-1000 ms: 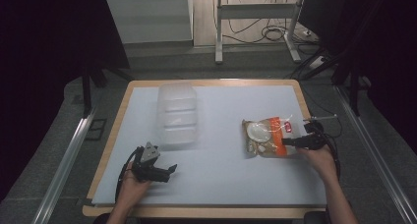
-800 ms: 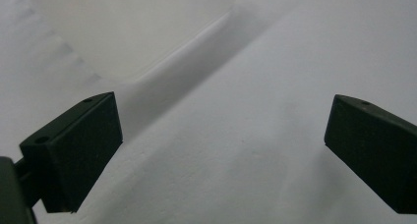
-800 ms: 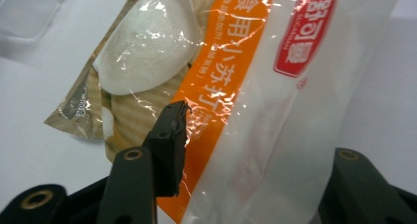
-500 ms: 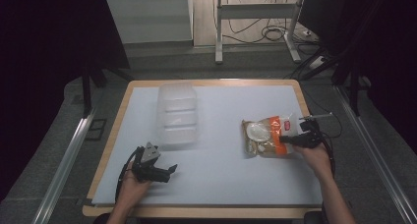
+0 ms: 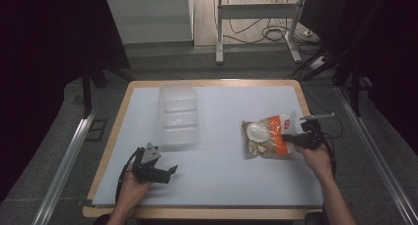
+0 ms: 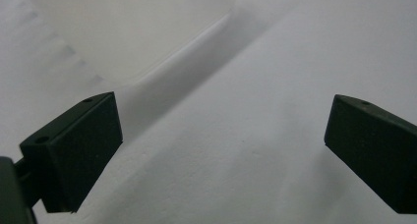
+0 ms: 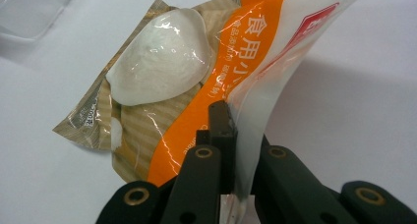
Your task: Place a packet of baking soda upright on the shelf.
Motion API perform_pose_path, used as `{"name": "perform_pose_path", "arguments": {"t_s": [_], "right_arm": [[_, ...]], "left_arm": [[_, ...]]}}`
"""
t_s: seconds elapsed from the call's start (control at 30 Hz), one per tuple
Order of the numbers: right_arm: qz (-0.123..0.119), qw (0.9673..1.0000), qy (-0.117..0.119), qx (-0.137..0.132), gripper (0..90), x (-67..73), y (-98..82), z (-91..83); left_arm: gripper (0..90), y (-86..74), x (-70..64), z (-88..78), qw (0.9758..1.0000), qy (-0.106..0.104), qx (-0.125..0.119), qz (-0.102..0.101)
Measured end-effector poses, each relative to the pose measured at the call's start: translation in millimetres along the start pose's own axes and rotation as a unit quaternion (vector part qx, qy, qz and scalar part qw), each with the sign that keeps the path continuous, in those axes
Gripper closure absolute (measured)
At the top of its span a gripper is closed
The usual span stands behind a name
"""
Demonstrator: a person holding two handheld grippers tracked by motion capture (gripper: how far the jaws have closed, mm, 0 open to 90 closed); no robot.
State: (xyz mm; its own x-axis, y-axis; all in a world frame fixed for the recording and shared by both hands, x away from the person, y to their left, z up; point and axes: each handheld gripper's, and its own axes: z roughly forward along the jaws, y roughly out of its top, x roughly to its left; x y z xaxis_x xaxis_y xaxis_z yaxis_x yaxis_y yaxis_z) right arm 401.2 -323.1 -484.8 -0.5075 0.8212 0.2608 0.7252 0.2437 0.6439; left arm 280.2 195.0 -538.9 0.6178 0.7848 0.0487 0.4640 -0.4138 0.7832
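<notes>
A clear-and-orange food bag point(image 5: 266, 133) with white pieces inside lies at the right of the white table top point(image 5: 222, 185). My right gripper point(image 5: 288, 137) is at the bag's right edge. Its jaws have just been closing and now pinch that edge. In the right gripper view the bag point(image 7: 177, 81) rises bent from between the pressed jaws of the right gripper point(image 7: 231, 116). My left gripper point(image 5: 170, 171) rests low at the front left, open. In the left gripper view nothing lies between the wide-apart pads of the left gripper point(image 6: 221, 135).
A clear plastic container point(image 5: 177, 114) with compartments stands left of centre, and its wall point(image 6: 133, 32) shows just beyond the left jaws. The table's wooden rim point(image 5: 212, 82) frames the white surface. Cables and metal legs lie on the floor behind.
The right jaws closed onto the bag's right edge, and that edge now stands slightly lifted. The left hand and its gripper stayed put.
</notes>
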Motion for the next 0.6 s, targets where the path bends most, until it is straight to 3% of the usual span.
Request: {"name": "perform_pose_path", "arguments": {"t_s": [0.6], "right_arm": [[-0.016, 0.9991, 0.016, -0.037, 89.1, 15.5, 6.0, -12.6]], "left_arm": [[1.0, -0.1, 0.0, -0.2, 1.0, 0.001, 0.001, 0.0]]}}
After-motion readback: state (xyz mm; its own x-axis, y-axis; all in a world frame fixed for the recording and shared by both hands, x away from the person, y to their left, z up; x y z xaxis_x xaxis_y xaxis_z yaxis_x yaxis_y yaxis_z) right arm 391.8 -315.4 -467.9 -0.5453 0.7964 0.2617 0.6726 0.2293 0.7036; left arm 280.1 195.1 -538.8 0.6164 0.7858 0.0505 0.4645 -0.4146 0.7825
